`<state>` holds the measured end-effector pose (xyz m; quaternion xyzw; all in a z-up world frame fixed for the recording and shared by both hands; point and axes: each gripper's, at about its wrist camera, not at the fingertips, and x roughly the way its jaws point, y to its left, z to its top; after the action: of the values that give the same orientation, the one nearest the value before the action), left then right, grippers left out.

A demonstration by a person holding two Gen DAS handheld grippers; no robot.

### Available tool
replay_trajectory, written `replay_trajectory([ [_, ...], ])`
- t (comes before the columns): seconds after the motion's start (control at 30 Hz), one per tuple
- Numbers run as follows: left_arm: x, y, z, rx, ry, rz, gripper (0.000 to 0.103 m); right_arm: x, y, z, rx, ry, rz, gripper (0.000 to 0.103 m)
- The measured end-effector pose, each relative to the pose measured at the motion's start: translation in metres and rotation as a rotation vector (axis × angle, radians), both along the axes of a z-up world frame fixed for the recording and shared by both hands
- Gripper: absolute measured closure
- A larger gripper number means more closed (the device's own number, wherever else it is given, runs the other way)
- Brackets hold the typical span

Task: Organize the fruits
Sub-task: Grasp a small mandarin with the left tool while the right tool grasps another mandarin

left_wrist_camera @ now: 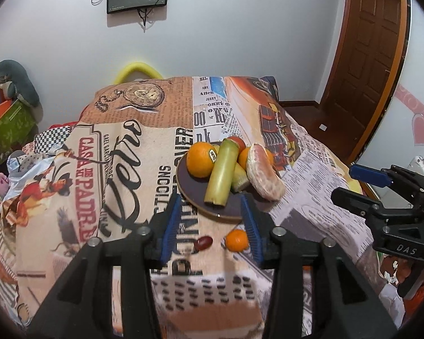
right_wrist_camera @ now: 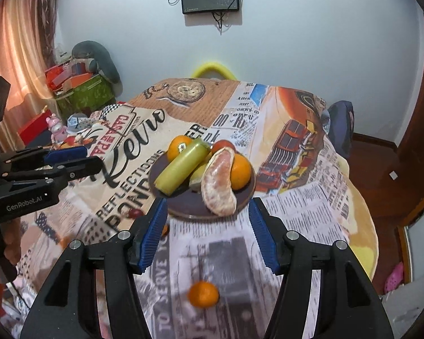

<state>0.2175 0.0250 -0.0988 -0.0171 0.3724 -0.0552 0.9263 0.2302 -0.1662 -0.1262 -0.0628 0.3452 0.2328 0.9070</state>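
Fruits heaped on a dark round plate (left_wrist_camera: pixel 189 195) that sits on the table, toward the near half of its printed cloth (left_wrist_camera: pixel 121 147), roughly midway between the left and right edges.

On the plate: a large orange with a sticker (left_wrist_camera: pixel 201 158) at the left rim; a long pale green stalk piece (left_wrist_camera: pixel 222 172) lying across the middle, leaning on the pile; a shorter green piece (left_wrist_camera: pixel 239 179) just beside it; a peeled citrus segment (left_wrist_camera: pixel 264 173), big and pinkish, propped at the right rim and overhanging it; a second orange (right_wrist_camera: pixel 240 171) behind the segment; a red fruit (left_wrist_camera: pixel 237 142) at the far rim, mostly hidden.

Off the plate, on the cloth nearer the front edge: a small mandarin (left_wrist_camera: pixel 237 240) and a dark red date-like fruit (left_wrist_camera: pixel 203 243), near each other but apart. Right wrist view shows one mandarin (right_wrist_camera: pixel 203 293) blurred low between the fingers; cannot tell whether it is a second one.

Left gripper (left_wrist_camera: pixel 212 200): jaws parted, nothing between the blue pads (left_wrist_camera: pixel 171 223), tips over the plate's near rim. Right gripper (right_wrist_camera: pixel 207 206): jaws parted wider, empty, also framing the plate's near rim. Neither touches any fruit. Each gripper shows at the side of the other's view, left (right_wrist_camera: pixel 65 155) and right (left_wrist_camera: pixel 367 173).
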Motion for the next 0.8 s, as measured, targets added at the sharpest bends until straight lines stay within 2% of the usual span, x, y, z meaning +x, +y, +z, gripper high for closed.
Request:
replay_trajectory([
  [0.13,-0.015,-0.004,0.000,0.012,0.008,-0.004,0.046,-0.014,-0.002,-0.004,-0.018,0.012,-0.004,0.047],
  [0.47,-0.029,-0.022,-0.031,-0.002,0.074,-0.020,0.044,-0.023,-0.011,-0.041,-0.058,0.111,-0.016,0.046],
  [0.8,-0.017,-0.038,-0.071,-0.017,0.131,-0.022,0.044,-0.021,-0.011,-0.082,-0.061,0.233,0.003,0.046],
])
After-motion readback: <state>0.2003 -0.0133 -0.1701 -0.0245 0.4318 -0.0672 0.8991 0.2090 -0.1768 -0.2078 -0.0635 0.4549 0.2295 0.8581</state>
